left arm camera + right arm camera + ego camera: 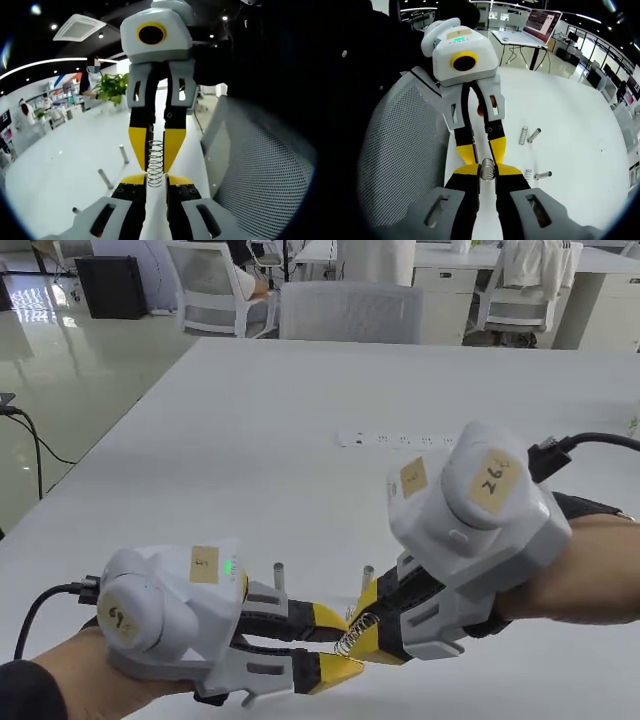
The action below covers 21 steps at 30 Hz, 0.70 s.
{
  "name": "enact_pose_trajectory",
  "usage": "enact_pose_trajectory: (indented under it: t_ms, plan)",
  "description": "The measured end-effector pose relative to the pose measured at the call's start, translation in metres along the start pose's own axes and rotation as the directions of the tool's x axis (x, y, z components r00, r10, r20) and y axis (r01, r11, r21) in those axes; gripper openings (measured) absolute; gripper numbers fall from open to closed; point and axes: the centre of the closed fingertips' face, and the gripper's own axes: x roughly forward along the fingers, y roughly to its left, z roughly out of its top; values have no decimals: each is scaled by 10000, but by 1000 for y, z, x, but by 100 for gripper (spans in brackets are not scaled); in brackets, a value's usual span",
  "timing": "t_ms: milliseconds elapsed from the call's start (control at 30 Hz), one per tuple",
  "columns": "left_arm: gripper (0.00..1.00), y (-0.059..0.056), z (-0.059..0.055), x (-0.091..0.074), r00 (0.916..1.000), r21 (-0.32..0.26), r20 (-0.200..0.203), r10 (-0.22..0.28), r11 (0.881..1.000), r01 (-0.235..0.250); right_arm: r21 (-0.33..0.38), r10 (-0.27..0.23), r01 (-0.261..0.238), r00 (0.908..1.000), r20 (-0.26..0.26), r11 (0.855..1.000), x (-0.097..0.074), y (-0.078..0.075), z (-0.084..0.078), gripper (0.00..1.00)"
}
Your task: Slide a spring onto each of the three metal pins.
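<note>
One spring is held off the tabletop, between the two grippers. They meet tip to tip above the near edge. The left gripper has its jaws narrow on one end of the coil. The right gripper has its jaws just as narrow on the other end, so the spring bridges the two.

In the left gripper view three metal pins stand upright in a row on the tabletop: first pin, second pin and third pin. All three are bare there and set apart from one another.

In the right gripper view a second spring stands just beside a pin. A small coil-like thing at the foot of another pin is too small to make out.

One power strip lies flat toward the middle of the tabletop, well apart from the pins. From the pins to the far edge and out to the left edge the white surface is open. One mesh chair stands against the far edge.
</note>
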Motion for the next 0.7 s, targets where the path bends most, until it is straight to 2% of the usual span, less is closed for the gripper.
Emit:
enact_pose_trajectory:
  t_ms: [367, 700]
  plan:
    - [17, 9, -9, -9, 9991, -561, 48, 415, 9976, -412, 166, -212, 215, 9995, -216, 9996, -7, -10, -10, 8]
    - [29, 17, -21, -23, 9948, -1179, 97, 1016, 9880, -997, 391, -376, 395, 9982, -470, 9985, -14, -18, -23, 8]
